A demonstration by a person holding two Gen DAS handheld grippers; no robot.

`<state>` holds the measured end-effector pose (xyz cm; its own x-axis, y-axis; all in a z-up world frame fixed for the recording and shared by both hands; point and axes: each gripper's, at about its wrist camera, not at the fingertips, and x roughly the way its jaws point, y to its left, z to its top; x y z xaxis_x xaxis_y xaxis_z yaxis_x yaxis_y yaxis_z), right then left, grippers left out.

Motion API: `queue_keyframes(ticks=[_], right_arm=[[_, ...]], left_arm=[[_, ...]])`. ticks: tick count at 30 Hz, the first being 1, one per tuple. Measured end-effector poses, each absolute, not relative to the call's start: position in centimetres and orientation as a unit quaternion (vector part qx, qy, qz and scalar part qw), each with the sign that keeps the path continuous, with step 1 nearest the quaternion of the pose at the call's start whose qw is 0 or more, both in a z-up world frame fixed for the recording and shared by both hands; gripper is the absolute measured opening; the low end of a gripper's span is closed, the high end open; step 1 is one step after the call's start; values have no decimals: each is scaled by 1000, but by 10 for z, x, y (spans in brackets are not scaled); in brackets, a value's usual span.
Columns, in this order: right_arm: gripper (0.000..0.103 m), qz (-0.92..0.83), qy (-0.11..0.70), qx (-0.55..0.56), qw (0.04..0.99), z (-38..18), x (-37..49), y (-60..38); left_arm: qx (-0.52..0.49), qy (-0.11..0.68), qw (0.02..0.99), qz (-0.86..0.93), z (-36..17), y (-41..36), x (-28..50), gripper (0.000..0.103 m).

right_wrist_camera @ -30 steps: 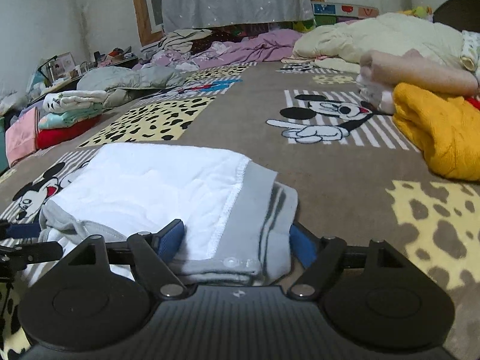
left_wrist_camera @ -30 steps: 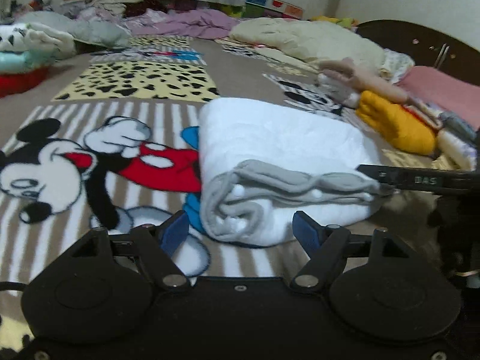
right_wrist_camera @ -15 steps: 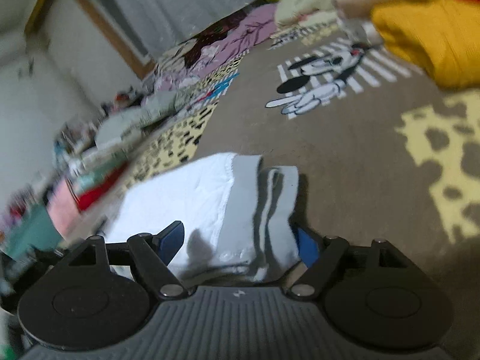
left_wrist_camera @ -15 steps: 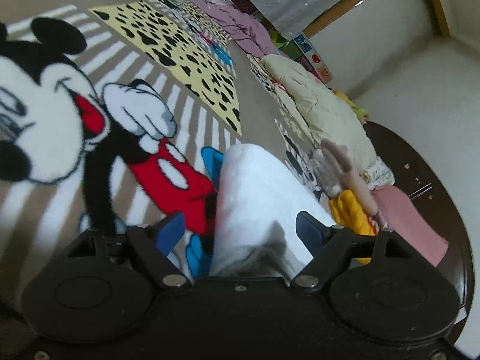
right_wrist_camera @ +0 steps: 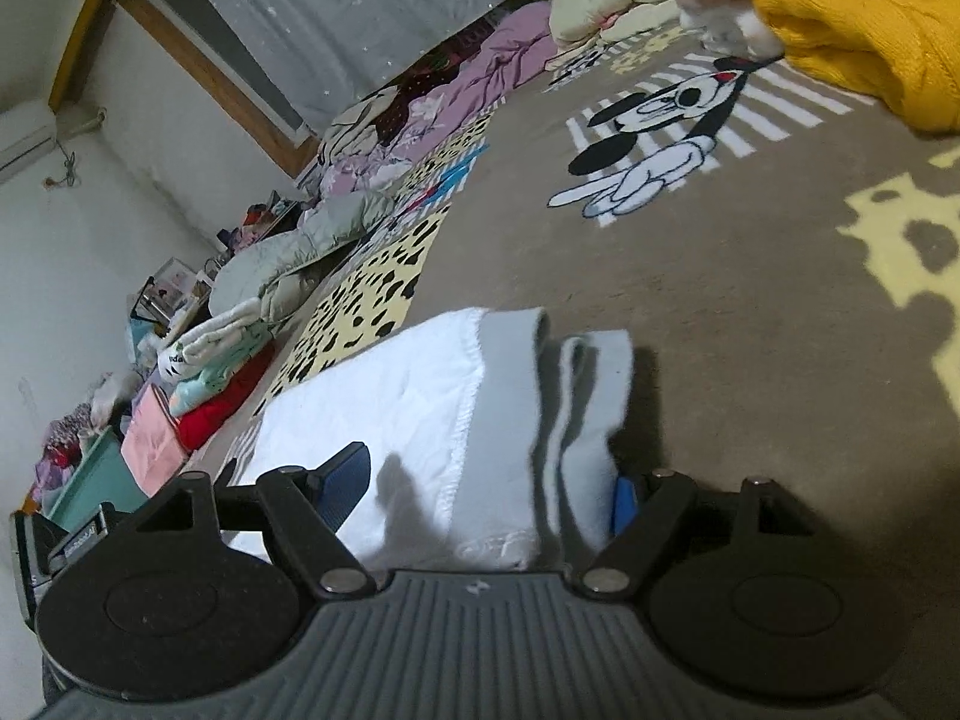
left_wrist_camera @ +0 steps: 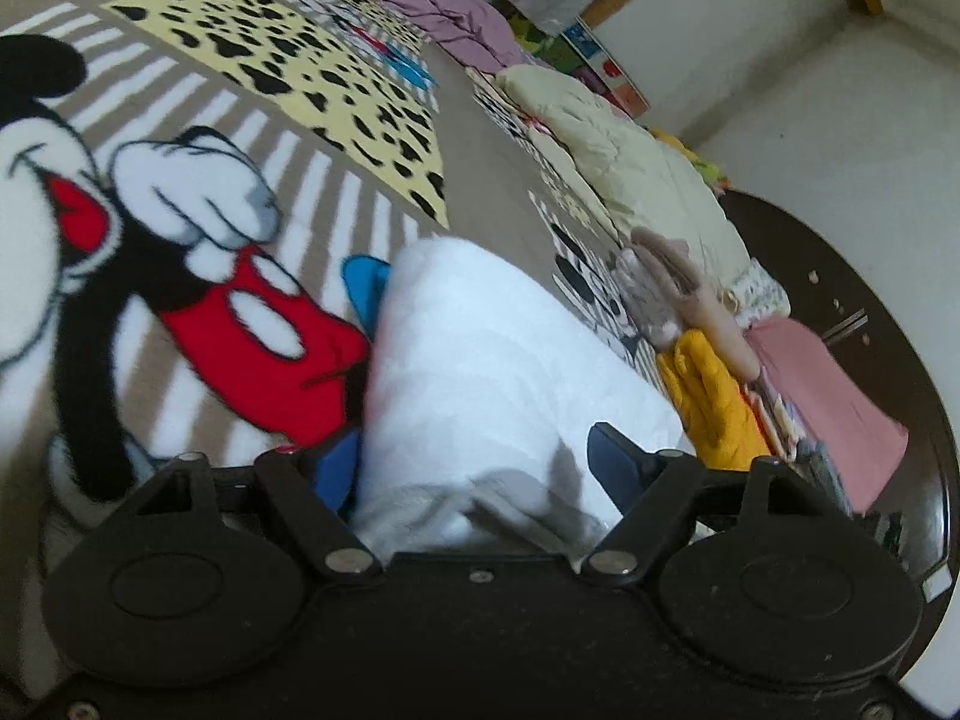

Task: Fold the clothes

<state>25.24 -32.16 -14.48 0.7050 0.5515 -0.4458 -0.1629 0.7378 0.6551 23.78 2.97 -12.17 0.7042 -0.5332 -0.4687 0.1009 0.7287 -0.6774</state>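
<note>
White folded garment (right_wrist_camera: 414, 414) lies lengthwise between both tools, grey band (right_wrist_camera: 510, 420) rightward.

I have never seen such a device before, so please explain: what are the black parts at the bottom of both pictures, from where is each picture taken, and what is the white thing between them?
There is no robot here. A person holds a hand tool in each hand, and each tool has two fingers and a small wide-angle camera looking forward along them. The black shapes at the bottom are the tools' own bodies.

One picture comes from the left gripper, the other from the right gripper. Both look at the same folded white garment with grey trim, from opposite ends.

Its ends sit between the blue-padded fingers of both tools, and it appears lifted and tilted above the Mickey Mouse blanket. Whether the fingers press it firmly, I cannot tell.

Behind lie a yellow sweater and a cream quilt.
</note>
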Motion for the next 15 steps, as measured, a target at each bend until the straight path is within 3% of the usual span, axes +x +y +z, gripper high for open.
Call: queue_keyframes(ticks=[2,10,11,15], right_arm=[[64,202,326,300,874,-146,251,-322],[52,194,316,269,889,-148,243,-315],[45,196,314,268,889,-147,241,-315],[37,207,305,271,889,-142,230,-317]], left_arm=[[-318,339,866,-184,-123,29,237,72],[-338,345,858,-173,-126,36,230,45],[-339,344,858,-173,-125,36,227,43],[-347,335,859,-174,-114,33,210,39]])
